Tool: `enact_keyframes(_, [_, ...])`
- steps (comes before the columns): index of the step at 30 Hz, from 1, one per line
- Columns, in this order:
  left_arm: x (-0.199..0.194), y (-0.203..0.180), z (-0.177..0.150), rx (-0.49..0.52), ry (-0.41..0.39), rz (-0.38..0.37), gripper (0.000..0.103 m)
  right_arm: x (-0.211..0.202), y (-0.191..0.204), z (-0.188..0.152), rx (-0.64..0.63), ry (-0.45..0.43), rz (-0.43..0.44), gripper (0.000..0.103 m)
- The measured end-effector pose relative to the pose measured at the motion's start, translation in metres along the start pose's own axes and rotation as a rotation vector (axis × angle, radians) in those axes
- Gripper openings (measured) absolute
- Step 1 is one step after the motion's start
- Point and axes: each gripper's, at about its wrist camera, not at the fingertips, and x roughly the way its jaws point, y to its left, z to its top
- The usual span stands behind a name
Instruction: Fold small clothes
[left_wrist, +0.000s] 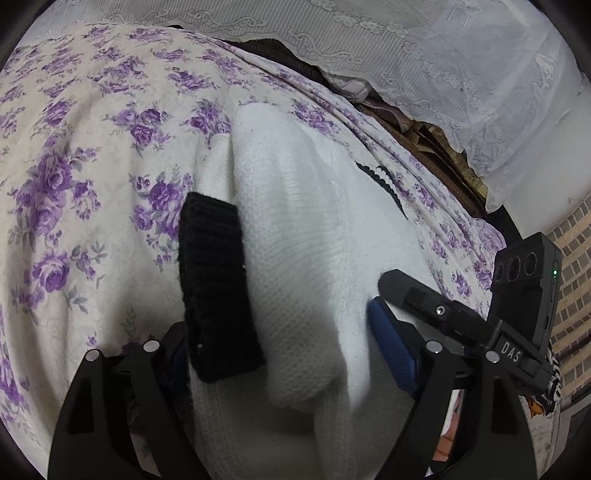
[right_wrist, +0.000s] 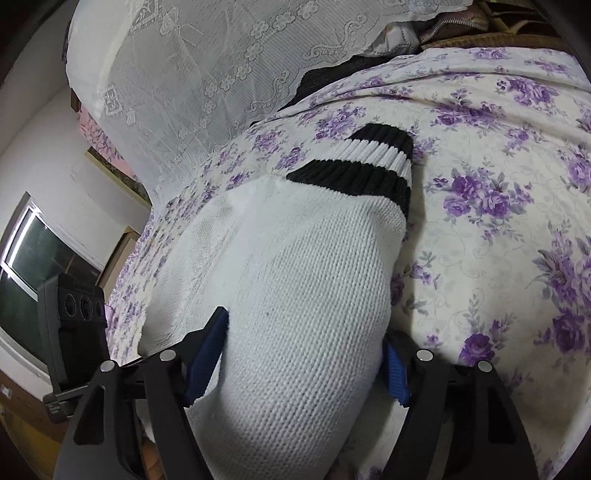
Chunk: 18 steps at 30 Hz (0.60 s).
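Currently both the left gripper (left_wrist: 280, 354) and the right gripper (right_wrist: 303, 354) pinch the white knit sweater (right_wrist: 295, 266), whose long axis runs forward from them across the floral bedsheet (right_wrist: 498, 229).

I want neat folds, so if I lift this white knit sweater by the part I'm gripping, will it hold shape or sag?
The white knit sweater will probably sag: it already bunches and drapes between the fingers of both the left gripper and right gripper. Its thick, textured knit suggests little slipping. The black ribbed cuff likely dangles.
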Motion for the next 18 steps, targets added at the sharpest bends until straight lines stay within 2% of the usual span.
enact_keyframes(3, [0.001, -0.002, 0.000, 0.003, -0.005, 0.007, 0.079, 0.006, 0.004, 0.002, -0.016, 0.006, -0.018, 0.077])
enact_keyframes(7, [-0.005, -0.002, -0.001, 0.007, -0.031, 0.009, 0.069, 0.013, 0.009, 0.007, -0.051, 0.021, -0.019, 0.077])
enact_keyframes(11, [-0.006, -0.001, -0.002, 0.008, -0.040, 0.013, 0.067, 0.014, 0.010, 0.009, -0.082, 0.045, -0.004, 0.077])
enact_keyframes(12, [-0.005, -0.002, -0.002, 0.008, -0.038, 0.018, 0.070, 0.013, 0.008, 0.009, -0.073, 0.043, 0.009, 0.077])
enact_keyframes(13, [-0.003, -0.001, -0.002, -0.001, -0.030, 0.025, 0.077, 0.011, 0.005, 0.008, -0.058, 0.042, 0.032, 0.077])
enact_keyframes(15, [0.001, 0.001, -0.001, -0.026, -0.022, 0.031, 0.085, 0.006, -0.002, 0.008, -0.017, 0.046, 0.071, 0.076])
enact_keyframes(18, [0.001, -0.002, -0.002, -0.020, -0.025, 0.043, 0.085, 0.005, -0.005, 0.007, -0.004, 0.048, 0.090, 0.076])
